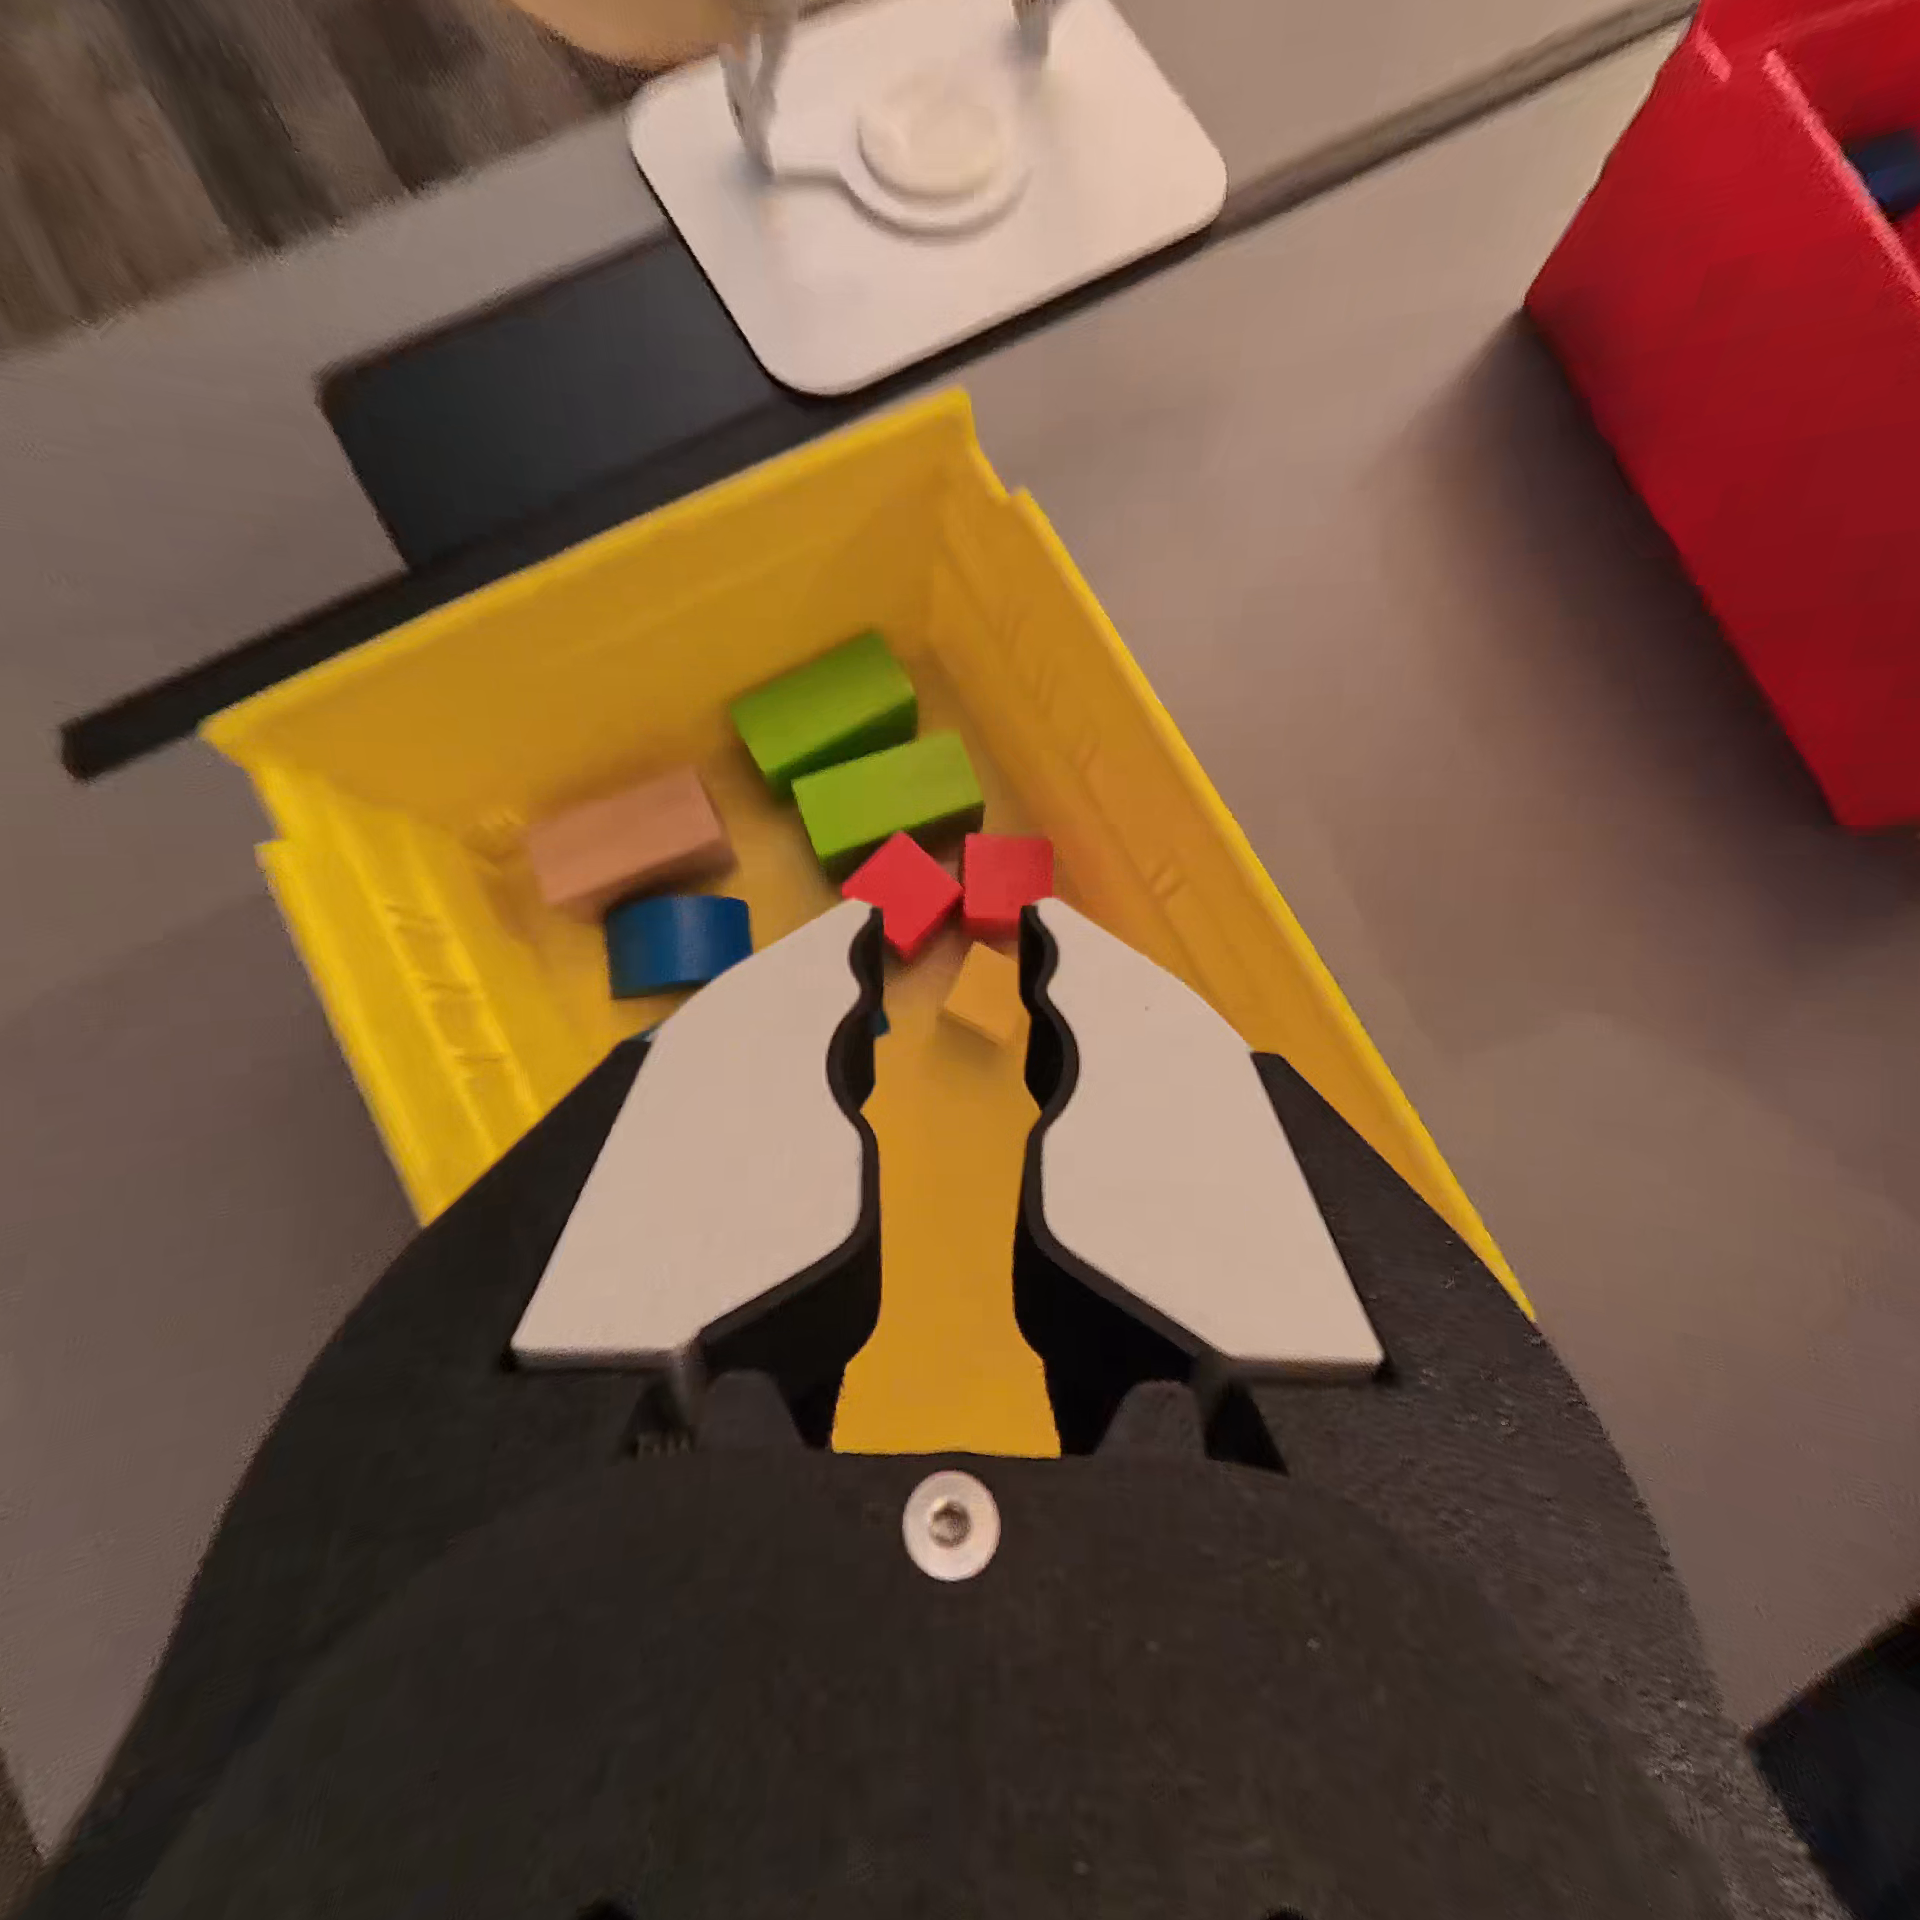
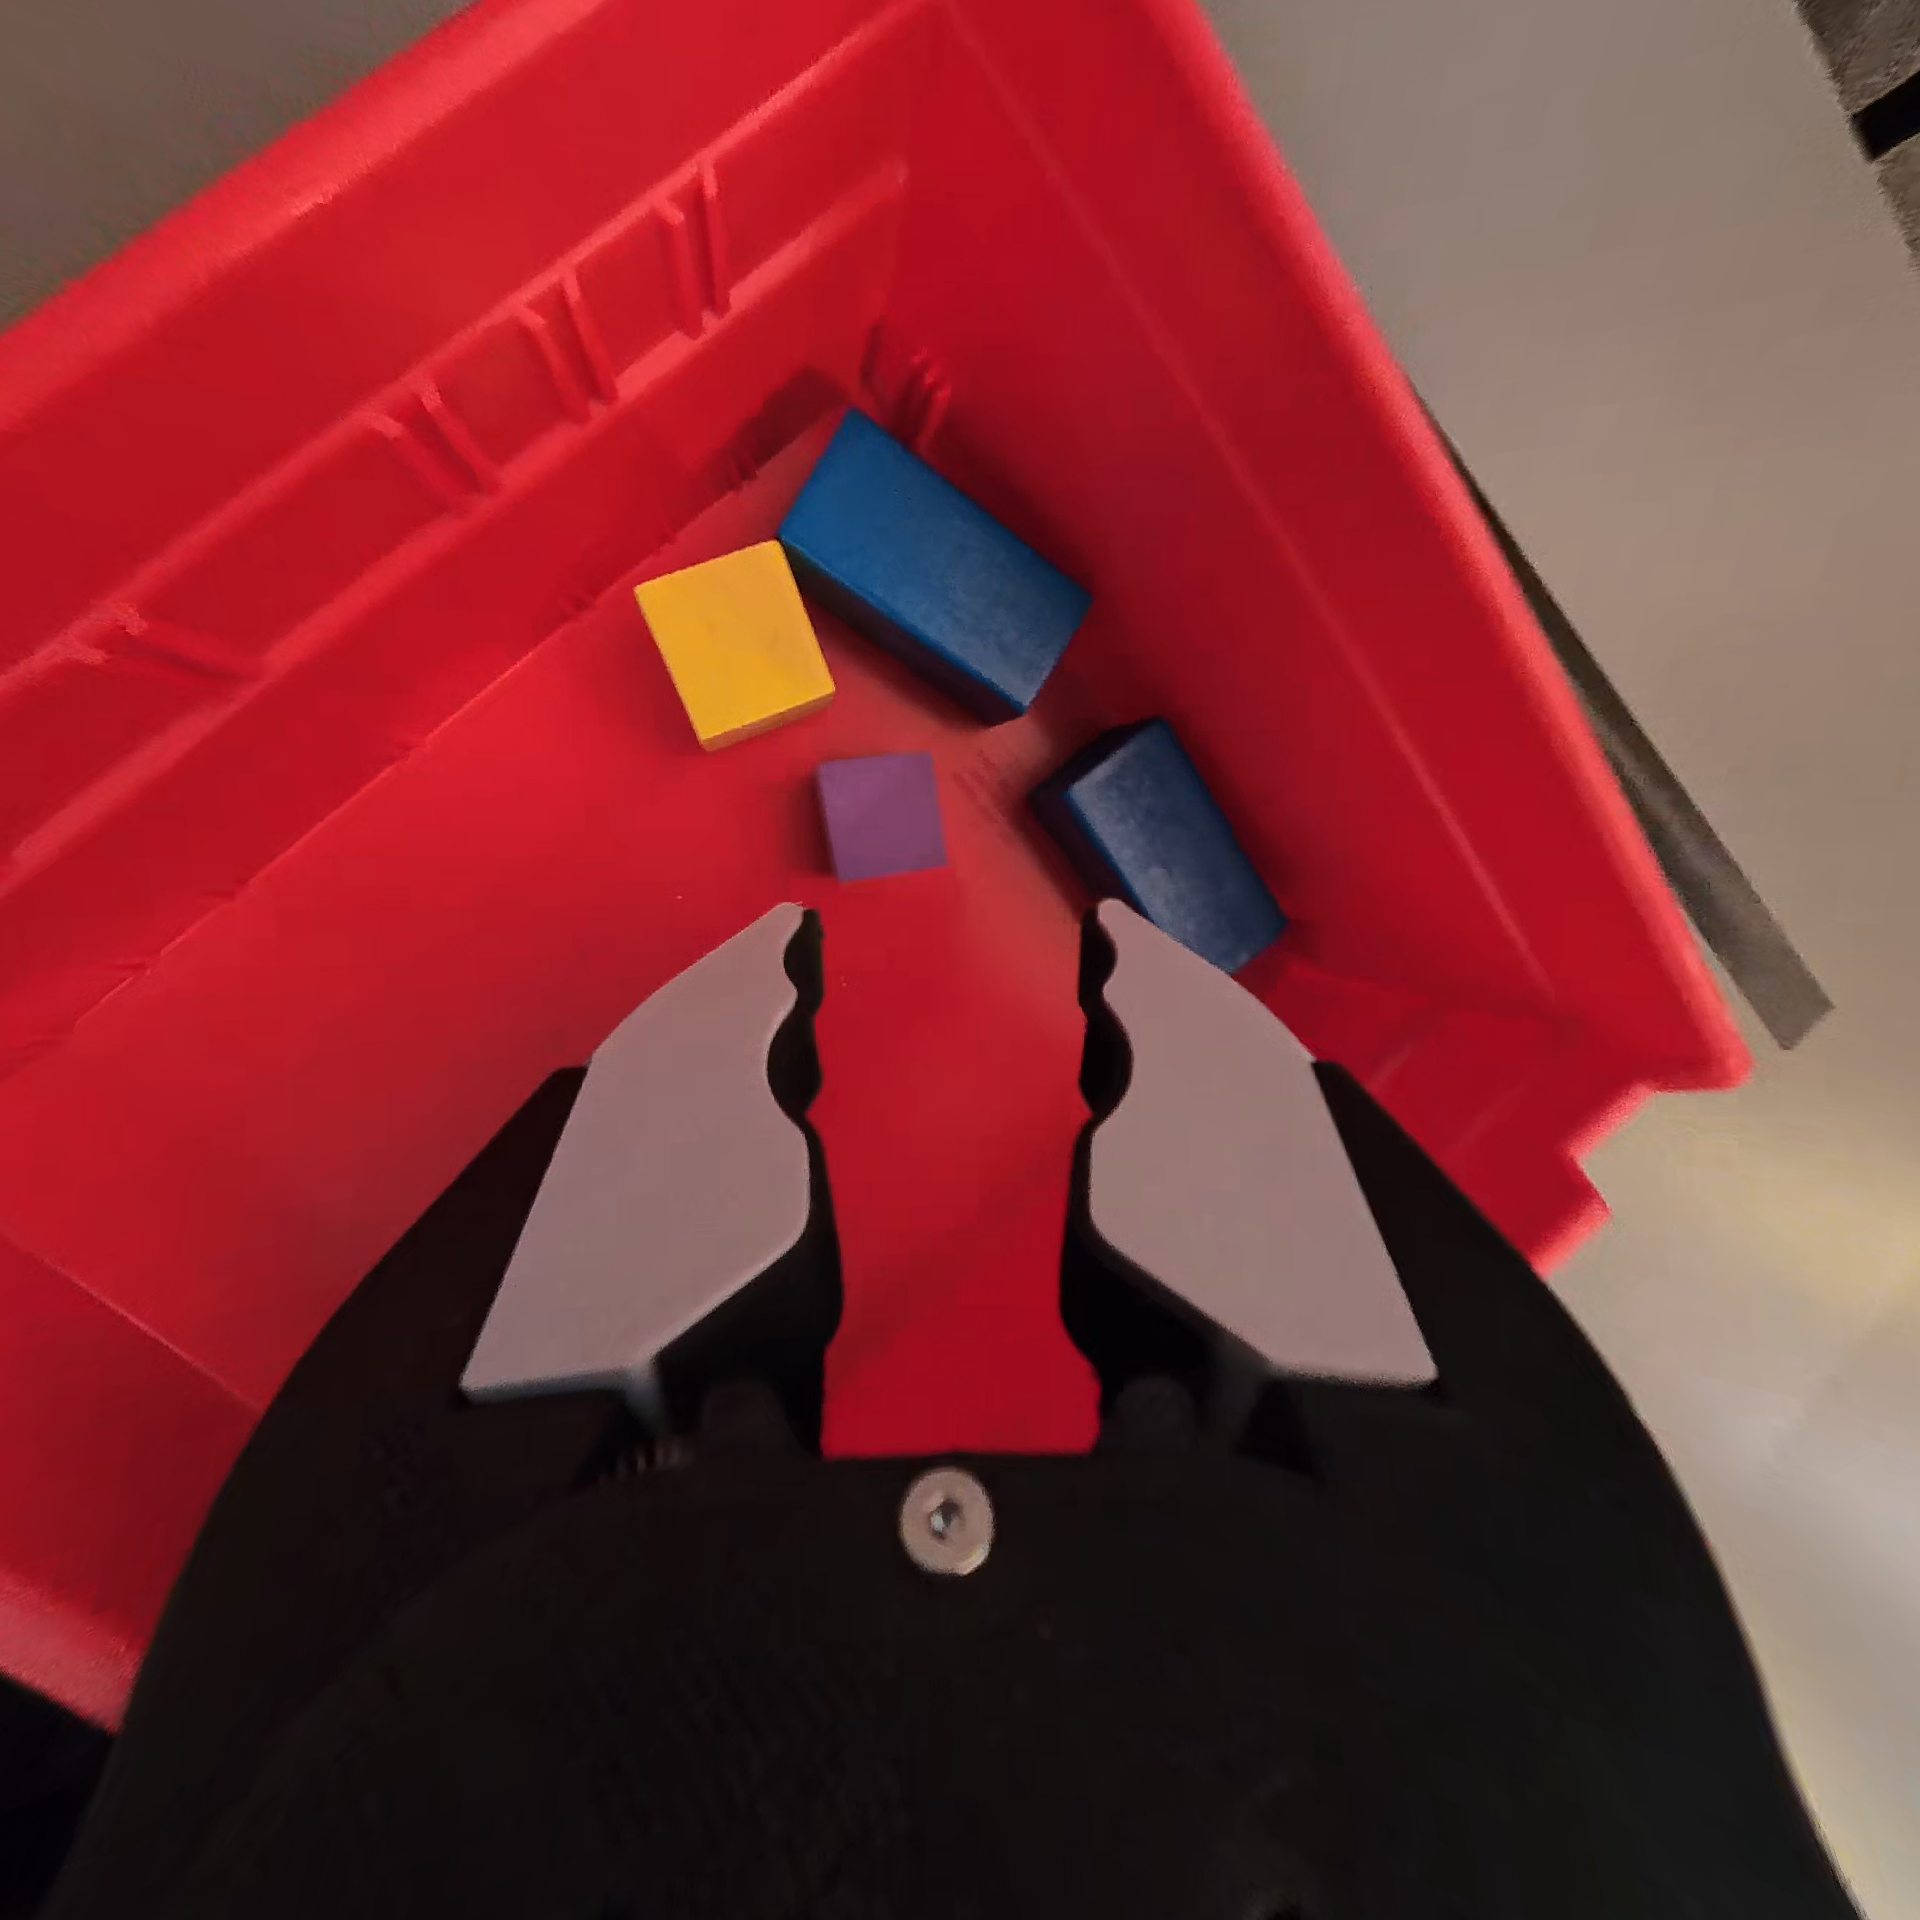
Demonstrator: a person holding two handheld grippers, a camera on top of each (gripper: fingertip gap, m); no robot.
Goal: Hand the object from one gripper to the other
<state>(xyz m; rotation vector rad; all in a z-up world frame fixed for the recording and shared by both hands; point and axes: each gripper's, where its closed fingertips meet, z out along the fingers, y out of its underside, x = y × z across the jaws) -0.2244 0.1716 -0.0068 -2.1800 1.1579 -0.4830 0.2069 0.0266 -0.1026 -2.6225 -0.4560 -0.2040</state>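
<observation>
Blocks for the hand-over, painted and seemingly wooden, lie loose in two ribbed plastic bins on a smooth grey tabletop [image 1: 1351, 623], and neither gripper holds one. The deep red plastic bin [image 2: 1195, 343] is the largest thing; its corners run out of the right wrist view, and it holds a long blue block [image 2: 935, 566], a darker blue wedge-like block [image 2: 1164, 842] partly behind a fingertip, a flat yellow block [image 2: 732, 642] and a small purple cube [image 2: 881, 816]. The yellow plastic bin [image 1: 623, 644] holds two green bars [image 1: 883, 790], a tan bar [image 1: 629, 836], a blue arched piece [image 1: 675, 940], two red cubes [image 1: 902, 888] and a small orange cube [image 1: 982, 992]. The left gripper [image 1: 945, 920] hangs over these with a narrow gap, empty; the right gripper [image 2: 948, 920] gapes wider, empty. Motion blur softens the pale stand base [image 1: 925, 187] behind.
</observation>
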